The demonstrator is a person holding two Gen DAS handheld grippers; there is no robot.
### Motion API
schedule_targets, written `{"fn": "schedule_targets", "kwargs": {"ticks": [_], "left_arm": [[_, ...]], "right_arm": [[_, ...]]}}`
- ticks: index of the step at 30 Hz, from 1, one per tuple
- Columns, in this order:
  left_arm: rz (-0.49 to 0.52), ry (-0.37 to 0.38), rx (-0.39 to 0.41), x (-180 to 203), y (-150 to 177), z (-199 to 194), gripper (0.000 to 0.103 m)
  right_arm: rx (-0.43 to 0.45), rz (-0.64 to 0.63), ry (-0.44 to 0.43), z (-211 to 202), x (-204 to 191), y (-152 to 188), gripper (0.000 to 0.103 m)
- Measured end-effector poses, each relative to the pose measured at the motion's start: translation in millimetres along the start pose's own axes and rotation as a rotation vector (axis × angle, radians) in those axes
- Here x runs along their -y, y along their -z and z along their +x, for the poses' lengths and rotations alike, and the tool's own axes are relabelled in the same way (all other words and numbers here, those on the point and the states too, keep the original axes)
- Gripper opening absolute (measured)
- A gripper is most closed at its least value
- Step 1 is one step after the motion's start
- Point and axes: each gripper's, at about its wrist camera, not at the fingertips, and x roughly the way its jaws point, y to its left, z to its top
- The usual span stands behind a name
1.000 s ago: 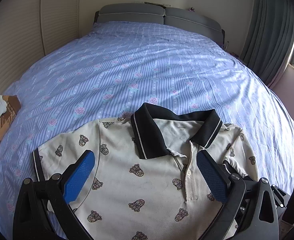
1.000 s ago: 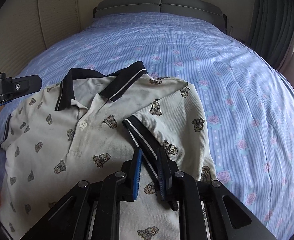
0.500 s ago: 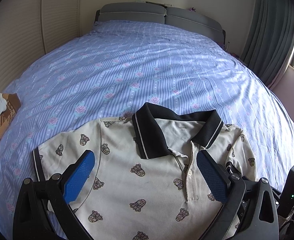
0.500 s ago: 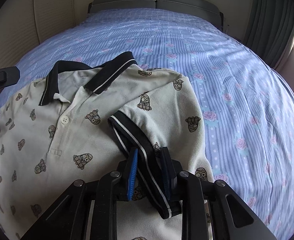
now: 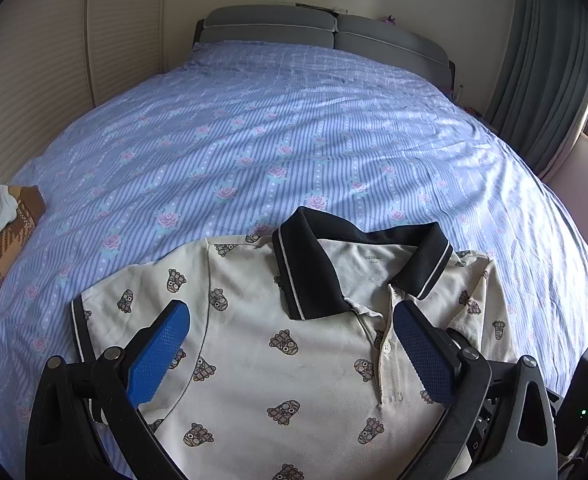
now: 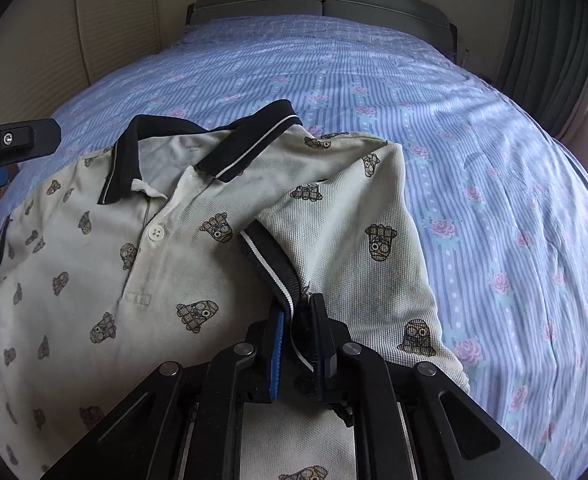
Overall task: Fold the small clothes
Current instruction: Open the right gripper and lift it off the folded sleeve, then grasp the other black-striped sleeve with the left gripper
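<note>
A cream polo shirt (image 5: 294,380) with a dark collar and small printed figures lies face up on the near part of the bed. My left gripper (image 5: 290,314) hovers over its chest, open wide, with nothing between the blue pads. In the right wrist view the shirt (image 6: 94,248) has its right sleeve (image 6: 354,232) folded in over the front. My right gripper (image 6: 297,310) is shut on that sleeve's dark striped cuff (image 6: 270,260), holding it slightly raised. The shirt's lower hem is hidden behind both grippers.
A blue striped sheet (image 5: 294,140) with pink roses covers the bed. Folded brown plaid and white clothes (image 5: 2,240) lie at its left edge. A grey headboard (image 5: 326,28) stands at the far end, and dark curtains (image 5: 542,60) hang on the right.
The right gripper's pads have closed on the sleeve cuff and shifted a little with it over the shirt's front. The left gripper has stayed open and still.
</note>
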Motion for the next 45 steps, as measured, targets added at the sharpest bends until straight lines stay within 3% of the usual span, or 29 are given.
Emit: {"fn": "schedule_targets", "kwargs": {"ticks": [1,3,5,10,15,20,27,34,39,45], "left_arm": [[-0.001,0.0,-0.002,-0.3,-0.2,0.7,0.103],[-0.003,0.0,-0.002,-1.1,-0.7,0.4,0.103],[-0.005,-0.004,0.003,-2.7,-1.1,-0.7,0.103],[-0.015,-0.011,0.004,-7.8,-2.6,-0.3,0.103],[-0.024,-0.021,0.0,-13.1,-3.5,2.7,0.103],[-0.035,-0.03,-0.003,-17.8,-3.5,5.5,0.103],[-0.006,-0.03,-0.004,-11.8,-3.0,4.4,0.103],[0.054,-0.023,0.045,-16.5,10.5,-33.4,0.103],[0.075,-0.058,0.067,-43.7,24.5,-58.9,0.103],[0.052,-0.108,0.07,-100.0,32.4,-67.4,0.103]], "right_arm": [[0.006,0.006,0.002,-3.0,0.8,-0.7,0.02],[0.046,0.01,0.006,-13.1,1.6,-3.2,0.04],[0.097,-0.001,0.006,-22.9,-0.6,-7.5,0.044],[0.118,-0.002,-0.076,-20.3,-6.6,-22.5,0.044],[0.032,0.052,-0.166,12.5,-9.1,-29.6,0.044],[0.034,0.077,-0.178,22.1,-10.7,-34.8,0.044],[0.127,0.15,-0.124,-18.1,2.5,-21.6,0.044],[0.169,0.14,-0.059,-70.6,-0.1,-4.2,0.045],[0.199,0.13,-0.084,-92.4,-27.4,7.7,0.053],[0.183,0.172,-0.178,-86.4,-72.1,10.8,0.053]]}}
